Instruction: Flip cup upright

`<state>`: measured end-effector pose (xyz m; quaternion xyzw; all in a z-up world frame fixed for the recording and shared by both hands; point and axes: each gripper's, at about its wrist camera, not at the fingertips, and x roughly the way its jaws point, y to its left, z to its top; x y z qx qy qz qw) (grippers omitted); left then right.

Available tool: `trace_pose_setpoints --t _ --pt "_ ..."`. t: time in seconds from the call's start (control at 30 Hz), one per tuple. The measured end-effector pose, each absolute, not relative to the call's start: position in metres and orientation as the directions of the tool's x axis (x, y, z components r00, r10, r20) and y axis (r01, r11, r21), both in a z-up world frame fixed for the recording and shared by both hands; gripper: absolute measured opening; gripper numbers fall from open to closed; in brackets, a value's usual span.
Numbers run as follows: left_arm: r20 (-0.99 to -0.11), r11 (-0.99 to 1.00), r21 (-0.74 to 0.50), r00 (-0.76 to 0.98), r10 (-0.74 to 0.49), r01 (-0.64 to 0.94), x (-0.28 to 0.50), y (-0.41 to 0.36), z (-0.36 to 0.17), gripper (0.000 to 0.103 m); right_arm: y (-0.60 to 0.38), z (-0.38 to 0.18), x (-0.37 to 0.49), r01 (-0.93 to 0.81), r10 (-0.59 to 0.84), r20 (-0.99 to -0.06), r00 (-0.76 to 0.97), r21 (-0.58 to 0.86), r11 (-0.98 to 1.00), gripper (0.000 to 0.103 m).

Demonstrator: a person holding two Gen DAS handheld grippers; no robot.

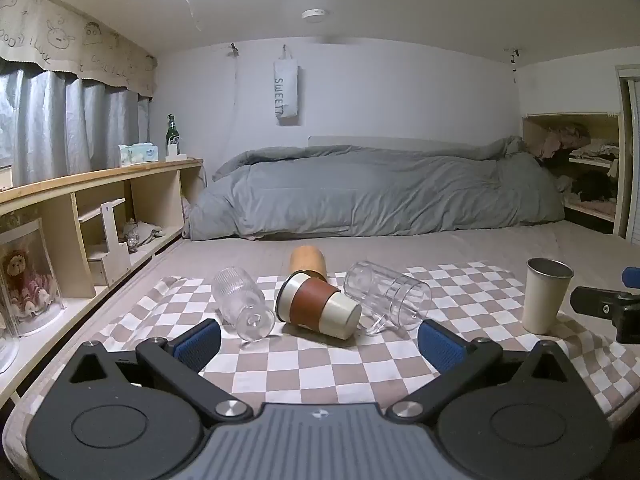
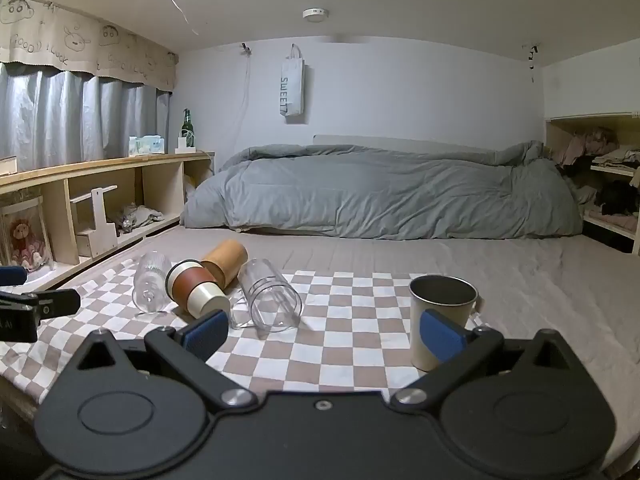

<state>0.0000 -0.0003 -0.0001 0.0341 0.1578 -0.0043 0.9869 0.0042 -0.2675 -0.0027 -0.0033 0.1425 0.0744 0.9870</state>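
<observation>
Several cups lie on their sides on a checkered cloth (image 1: 304, 364) on the bed: a ribbed clear glass (image 1: 242, 304), a cream cup with a brown sleeve (image 1: 318, 306), a wooden tan cup (image 1: 308, 266) behind it, and a clear glass mug (image 1: 386, 298). A cream metal cup (image 1: 544, 296) stands upright at the right. My left gripper (image 1: 320, 344) is open and empty, just short of the brown-sleeved cup. My right gripper (image 2: 324, 332) is open and empty; its right finger (image 2: 442, 336) overlaps the upright cup (image 2: 442, 312). The lying cups show at left in the right wrist view (image 2: 200, 286).
A rumpled grey duvet (image 1: 376, 192) lies across the far side of the bed. A wooden shelf unit (image 1: 100, 208) runs along the left, with a bottle (image 1: 172, 134) and tissue pack on top. An open clothes shelf (image 1: 580, 168) stands at the far right.
</observation>
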Motion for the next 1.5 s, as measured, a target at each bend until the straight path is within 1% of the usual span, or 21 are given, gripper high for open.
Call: trace_pose_setpoints --t 1.5 --pt "-0.313 0.998 0.057 0.95 -0.001 0.02 -0.0041 0.0014 0.0047 0.103 -0.2669 -0.0017 0.0028 -0.146 0.142 -0.28 0.949 0.004 0.989 0.103"
